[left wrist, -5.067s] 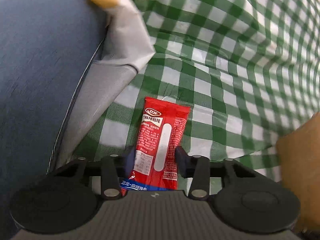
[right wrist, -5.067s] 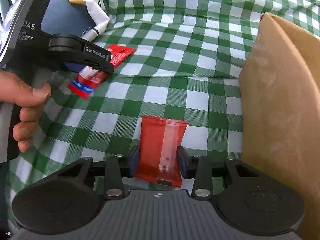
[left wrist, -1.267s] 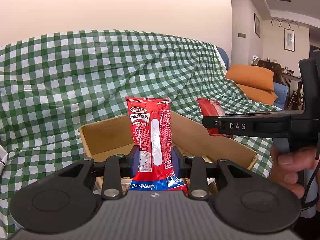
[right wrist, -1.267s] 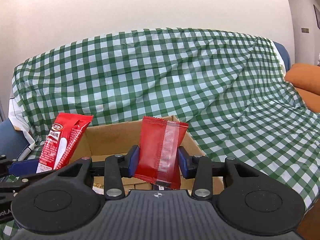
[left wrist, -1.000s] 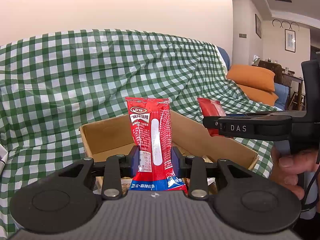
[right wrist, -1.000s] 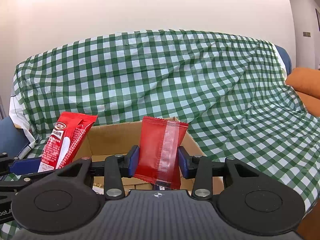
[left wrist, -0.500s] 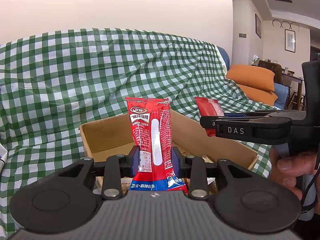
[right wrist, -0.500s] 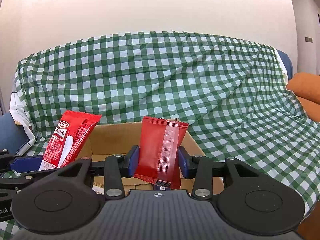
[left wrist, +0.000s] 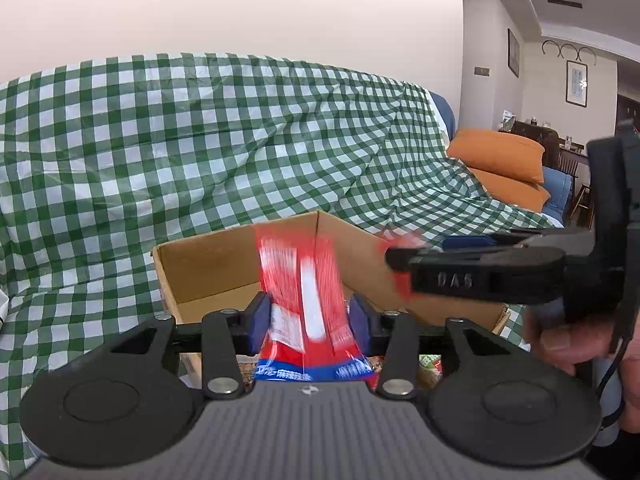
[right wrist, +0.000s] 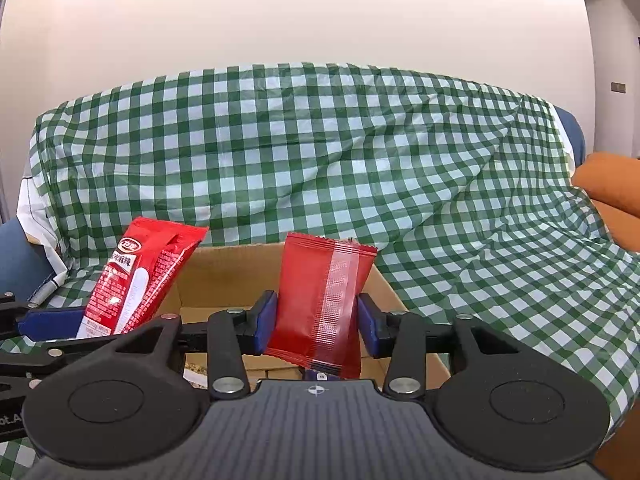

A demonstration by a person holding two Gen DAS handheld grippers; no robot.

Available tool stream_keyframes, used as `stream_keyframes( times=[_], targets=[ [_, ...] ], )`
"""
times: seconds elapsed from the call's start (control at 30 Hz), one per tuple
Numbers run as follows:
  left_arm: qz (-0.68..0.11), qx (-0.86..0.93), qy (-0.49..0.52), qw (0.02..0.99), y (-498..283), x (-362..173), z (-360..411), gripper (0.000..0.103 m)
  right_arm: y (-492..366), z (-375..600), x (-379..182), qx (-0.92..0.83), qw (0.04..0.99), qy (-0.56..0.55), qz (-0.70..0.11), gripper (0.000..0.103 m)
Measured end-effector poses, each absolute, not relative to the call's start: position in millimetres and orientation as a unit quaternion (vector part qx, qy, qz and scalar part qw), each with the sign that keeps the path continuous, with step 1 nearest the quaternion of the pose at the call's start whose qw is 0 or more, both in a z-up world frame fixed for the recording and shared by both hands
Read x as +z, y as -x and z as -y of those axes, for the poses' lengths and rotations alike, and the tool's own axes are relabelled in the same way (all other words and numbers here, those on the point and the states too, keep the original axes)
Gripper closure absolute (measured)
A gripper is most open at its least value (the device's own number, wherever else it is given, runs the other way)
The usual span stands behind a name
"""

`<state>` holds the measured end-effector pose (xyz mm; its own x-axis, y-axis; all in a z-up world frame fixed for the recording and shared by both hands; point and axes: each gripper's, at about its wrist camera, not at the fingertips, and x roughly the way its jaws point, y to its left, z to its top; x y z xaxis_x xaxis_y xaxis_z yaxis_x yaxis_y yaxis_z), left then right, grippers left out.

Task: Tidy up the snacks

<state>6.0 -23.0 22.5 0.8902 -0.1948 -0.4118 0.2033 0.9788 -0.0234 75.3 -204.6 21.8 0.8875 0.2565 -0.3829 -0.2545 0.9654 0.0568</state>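
L gripper (left wrist: 308,316): jaws look parted just wider than the printed red packet (left wrist: 304,292); blue pads flank it w/ slivers of gap. Packet is motion-blurred, so prob. just let go & sliding down; can't be sure a pad isn't touching.
R gripper (right wrist: 318,320): jaws narrow, blue pads close on both sides of the plain red packet (right wrist: 324,300), which stands upright & sharp. Whether they pinch or have just eased off, can't tell.
Packet positions: both sit over the near edge of the cardboard box (left wrist: 208,264), tops above the rim. In R view the printed packet (right wrist: 140,276) leans to the left of the plain one, apart from it.
Box: open top, on the green check cloth (right wrist: 320,152); other snack packs partly visible low inside, too hidden to name.
Step in hand (my read): dropping both packets into the box.
Doing it well: keep each gripper over the box opening, not the rim; open jaws fully so film doesn't cling to a pad; L/R apart so packets don't collide; let them fall flat, not on end vs. the wall.
Risk: light foil may catch on a pad or tip over the near wall onto the cloth.
Far: orange cushion (left wrist: 504,156), pale wall.
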Motion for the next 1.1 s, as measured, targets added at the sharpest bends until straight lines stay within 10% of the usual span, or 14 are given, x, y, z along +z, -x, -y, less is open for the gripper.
stream_keyframes(
  times=[0.07,0.43,0.73,1.1],
  targets=[
    [-0.208,-0.098,-0.012,0.973,-5.1,23.3,21.7,0.054,-76.9,202.1,18.3,0.123,0.970,0.001,-0.210,0.025],
    [-0.242,-0.065,0.029,0.968,0.9,50.9,5.1,0.026,-73.0,204.6,19.3,0.140,0.960,-0.012,-0.243,0.001],
    [-0.276,0.052,0.107,0.954,38.3,43.2,18.8,0.000,-45.5,218.5,26.7,0.130,0.949,-0.010,-0.286,0.001],
    [-0.361,0.089,0.092,0.924,23.8,14.9,13.6,0.000,-43.5,194.0,7.9,0.129,0.931,0.045,-0.339,0.001]
  ],
)
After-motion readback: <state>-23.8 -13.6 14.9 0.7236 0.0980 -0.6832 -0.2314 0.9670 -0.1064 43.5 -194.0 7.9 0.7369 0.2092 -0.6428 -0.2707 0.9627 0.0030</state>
